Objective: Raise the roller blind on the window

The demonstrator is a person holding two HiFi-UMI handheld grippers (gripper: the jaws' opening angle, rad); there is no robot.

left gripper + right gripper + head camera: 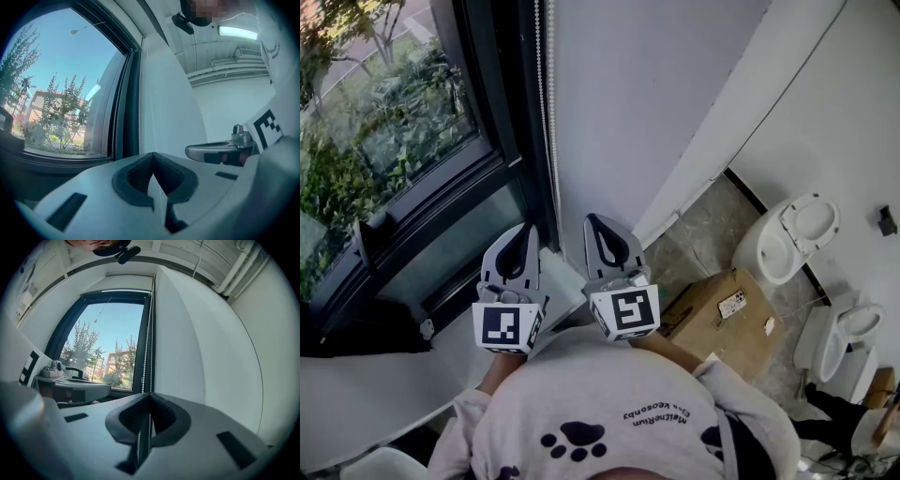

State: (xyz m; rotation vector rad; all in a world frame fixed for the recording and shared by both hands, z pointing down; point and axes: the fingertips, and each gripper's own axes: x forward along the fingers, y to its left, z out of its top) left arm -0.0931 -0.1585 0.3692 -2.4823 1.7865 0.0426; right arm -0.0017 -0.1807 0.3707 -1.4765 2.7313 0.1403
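Head view: shows left gripper (525, 230) and right gripper (596, 220) side by side, bead chain (549, 94) hanging beside window frame (511, 122). Left gripper view: adds jaws pressed together, pinching a chain strand. Right gripper view: same clamp on chain; reveals bare glass (112, 329) to window top.

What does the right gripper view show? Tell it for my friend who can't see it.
The right claw, shut, points at a dark-framed window with trees and blue sky outside. A white bead chain hangs beside the frame, straight ahead of the claw. The left claw sits at the left.
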